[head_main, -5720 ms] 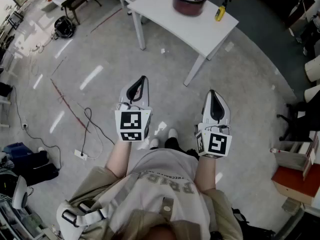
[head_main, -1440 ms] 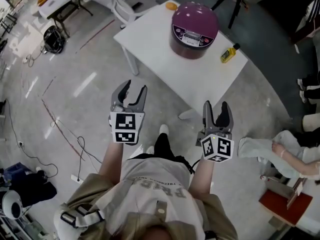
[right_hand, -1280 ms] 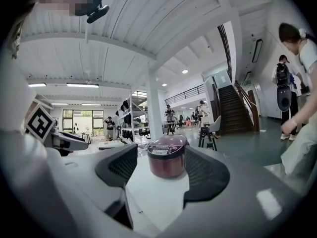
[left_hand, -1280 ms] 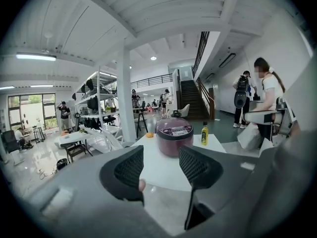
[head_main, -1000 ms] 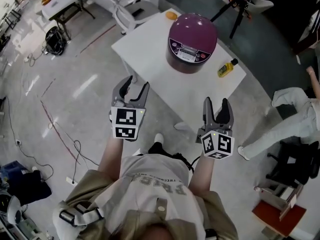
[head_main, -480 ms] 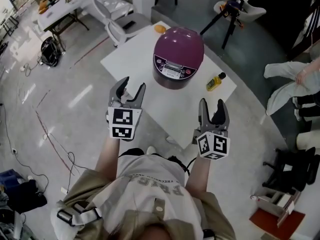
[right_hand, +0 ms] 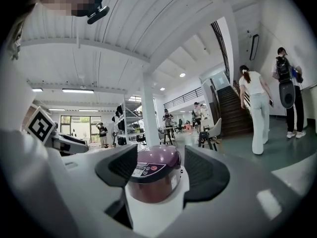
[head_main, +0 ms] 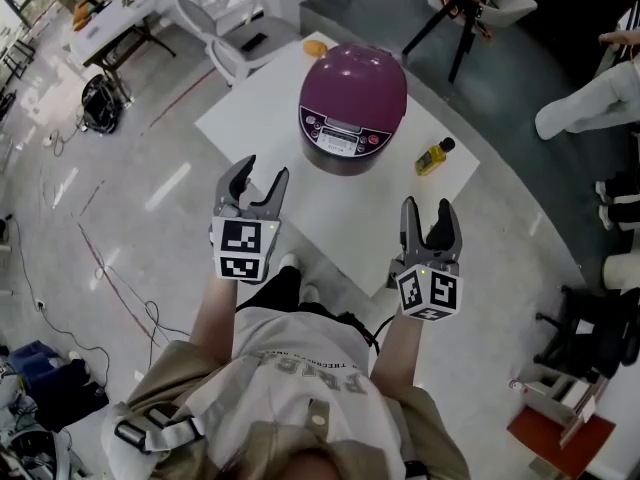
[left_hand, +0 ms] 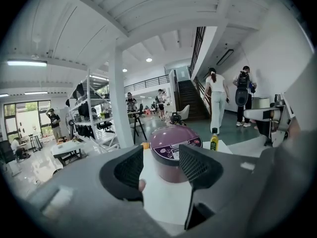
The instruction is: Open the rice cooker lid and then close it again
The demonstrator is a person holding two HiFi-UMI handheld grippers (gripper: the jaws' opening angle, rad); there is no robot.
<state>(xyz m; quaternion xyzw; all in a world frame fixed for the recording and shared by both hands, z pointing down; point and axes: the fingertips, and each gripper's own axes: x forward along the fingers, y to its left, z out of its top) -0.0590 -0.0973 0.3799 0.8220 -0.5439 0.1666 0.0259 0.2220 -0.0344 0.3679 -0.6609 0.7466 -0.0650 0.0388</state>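
A purple rice cooker [head_main: 352,106] with its lid down stands on a white table [head_main: 260,118]; its control panel faces me. It also shows ahead in the left gripper view as the rice cooker [left_hand: 171,152] and in the right gripper view as the rice cooker [right_hand: 151,176]. My left gripper [head_main: 254,178] hovers open over the table's near edge, short of the cooker. My right gripper [head_main: 428,214] is open too, over the table's near right edge. Nothing is between either pair of jaws.
A small yellow bottle [head_main: 432,157] stands right of the cooker. An orange fruit [head_main: 315,49] lies behind it. Chairs [head_main: 235,43] and a tripod [head_main: 465,8] stand beyond the table. A person's legs [head_main: 590,93] show at the right, and people stand by the stairs [left_hand: 216,100].
I have come closer to the table: the cooker has grown and slid down toward both grippers. The jaws have kept the same gap.
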